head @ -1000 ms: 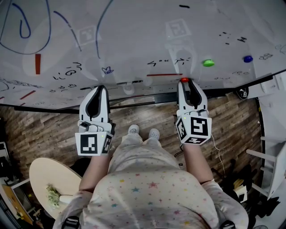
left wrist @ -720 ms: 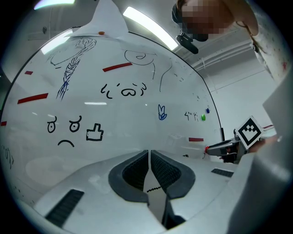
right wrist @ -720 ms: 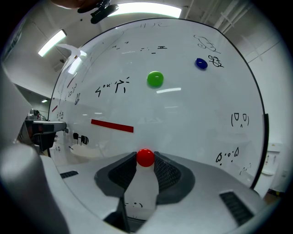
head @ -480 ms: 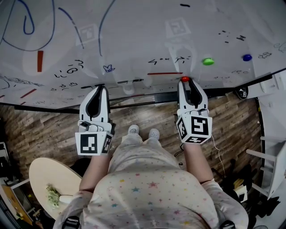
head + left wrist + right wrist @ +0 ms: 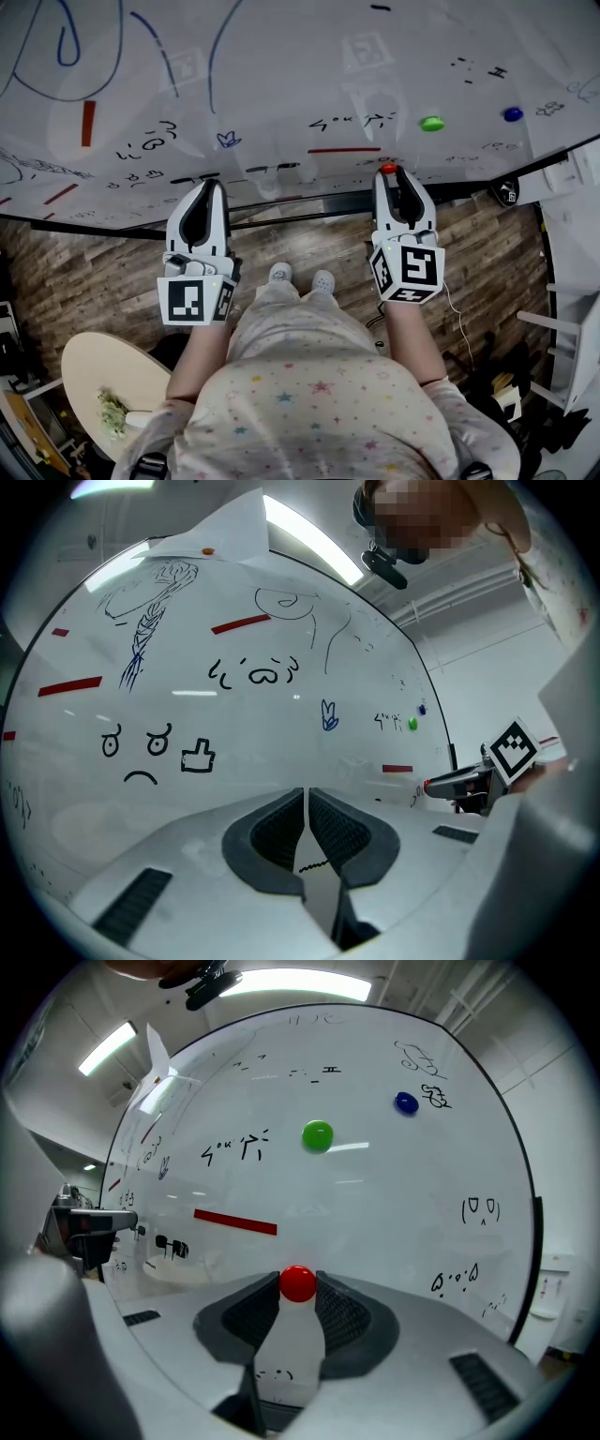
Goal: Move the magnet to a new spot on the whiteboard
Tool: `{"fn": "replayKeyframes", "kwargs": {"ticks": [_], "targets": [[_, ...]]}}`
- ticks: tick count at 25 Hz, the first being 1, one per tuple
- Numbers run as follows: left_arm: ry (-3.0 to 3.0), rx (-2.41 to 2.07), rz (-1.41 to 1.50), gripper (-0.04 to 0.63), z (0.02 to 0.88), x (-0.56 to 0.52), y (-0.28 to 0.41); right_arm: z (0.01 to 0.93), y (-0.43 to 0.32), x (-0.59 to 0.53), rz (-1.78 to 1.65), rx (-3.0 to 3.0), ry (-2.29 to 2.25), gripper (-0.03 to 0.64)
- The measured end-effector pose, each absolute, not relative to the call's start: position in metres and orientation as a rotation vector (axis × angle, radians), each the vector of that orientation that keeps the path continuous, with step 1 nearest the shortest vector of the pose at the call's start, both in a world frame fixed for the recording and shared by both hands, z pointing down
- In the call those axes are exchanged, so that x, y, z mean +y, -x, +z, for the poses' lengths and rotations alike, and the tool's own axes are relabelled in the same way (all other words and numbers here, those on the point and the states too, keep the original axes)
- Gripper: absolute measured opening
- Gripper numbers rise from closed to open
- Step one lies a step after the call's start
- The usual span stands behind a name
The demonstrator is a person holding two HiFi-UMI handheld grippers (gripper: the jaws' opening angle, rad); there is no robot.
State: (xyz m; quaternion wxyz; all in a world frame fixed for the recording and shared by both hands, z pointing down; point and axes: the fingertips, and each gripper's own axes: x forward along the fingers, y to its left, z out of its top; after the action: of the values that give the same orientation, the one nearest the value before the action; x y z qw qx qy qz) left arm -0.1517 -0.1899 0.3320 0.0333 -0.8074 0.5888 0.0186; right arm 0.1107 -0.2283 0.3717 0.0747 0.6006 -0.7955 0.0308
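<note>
Along the bottom edge of the large glossy white whiteboard [image 5: 281, 75], the right gripper [image 5: 394, 174] is pinching the small round red magnet [image 5: 298, 1283] between its jaw tips. The left gripper [image 5: 306, 794] is hanging idle at the lower left of the head view, its jaws pressed together on nothing. Over the last second the board's drawings are sliding up the frame while the gripper is keeping its place, so the gap between the magnet and the short red bar [image 5: 344, 149] above it is widening. That suggests the magnet is being drawn down or off the surface and the carry is just beginning, though whether it is touching the board now cannot be told. A round green magnet [image 5: 431, 123] and a round blue magnet [image 5: 512, 114] are sitting well apart from it toward the upper right. No brand is showing. The writing is amounting to hand-drawn doodles: a frowning face [image 5: 139, 752], a thumbs-up outline [image 5: 197, 757], a blue butterfly-like sketch [image 5: 226, 140], and scribbles too small to read. The black-and-white square marker cube [image 5: 410, 267] is carrying only a pattern.
</note>
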Motion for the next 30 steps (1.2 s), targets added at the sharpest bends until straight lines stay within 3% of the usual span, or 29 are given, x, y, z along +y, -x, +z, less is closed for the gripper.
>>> {"fn": "replayKeyframes", "kwargs": {"ticks": [30], "targets": [[2.526, 1.749, 0.112, 0.026, 0.322, -0.177, 0.135, 0.345, -0.129, -0.190, 0.023, -2.384, -1.835, 0.120]]}}
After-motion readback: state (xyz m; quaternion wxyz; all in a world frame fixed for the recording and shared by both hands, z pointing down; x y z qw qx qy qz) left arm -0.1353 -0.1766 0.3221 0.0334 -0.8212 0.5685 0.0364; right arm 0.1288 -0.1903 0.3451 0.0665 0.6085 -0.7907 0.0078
